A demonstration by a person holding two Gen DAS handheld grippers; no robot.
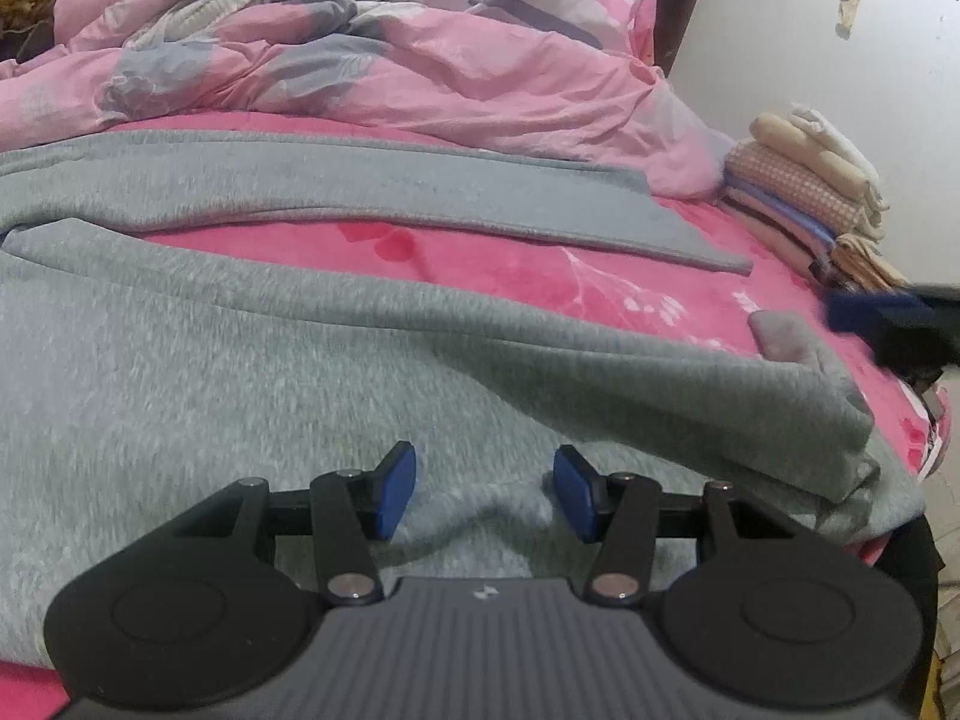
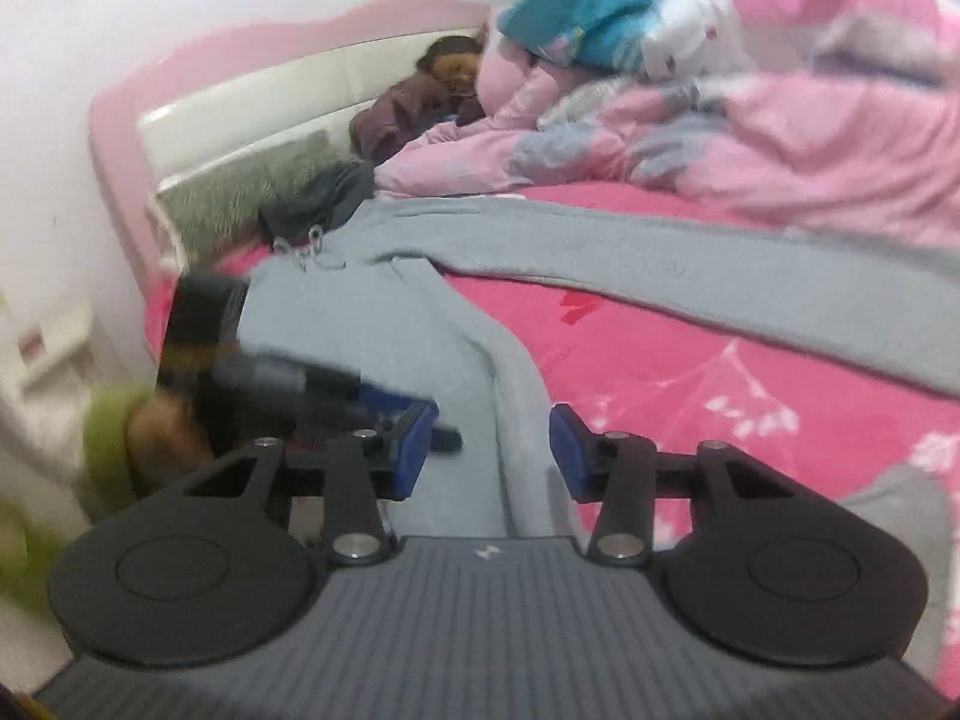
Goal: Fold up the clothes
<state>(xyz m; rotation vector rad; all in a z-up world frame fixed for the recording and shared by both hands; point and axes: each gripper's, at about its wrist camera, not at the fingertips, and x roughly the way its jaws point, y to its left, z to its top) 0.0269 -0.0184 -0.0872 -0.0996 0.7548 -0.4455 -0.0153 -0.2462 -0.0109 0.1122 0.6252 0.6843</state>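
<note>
A grey sweatshirt [image 1: 252, 372] lies spread on the pink bed sheet [image 1: 540, 276], one long sleeve [image 1: 420, 192] stretched across behind it. My left gripper [image 1: 483, 492] is open just above the sweatshirt's body, with nothing between its blue pads. My right gripper [image 2: 491, 456] is open over the folded edge of the same sweatshirt [image 2: 420, 324], empty. The right gripper also shows in the left wrist view [image 1: 888, 324] beyond the cuff [image 1: 780, 336]. The left gripper shows blurred in the right wrist view [image 2: 288, 378].
A crumpled pink duvet [image 1: 420, 60] fills the back of the bed. A stack of folded clothes [image 1: 810, 192] sits at the bed's far right edge. A headboard [image 2: 240, 120] and dark clothing [image 2: 408, 108] lie at the bed's left end.
</note>
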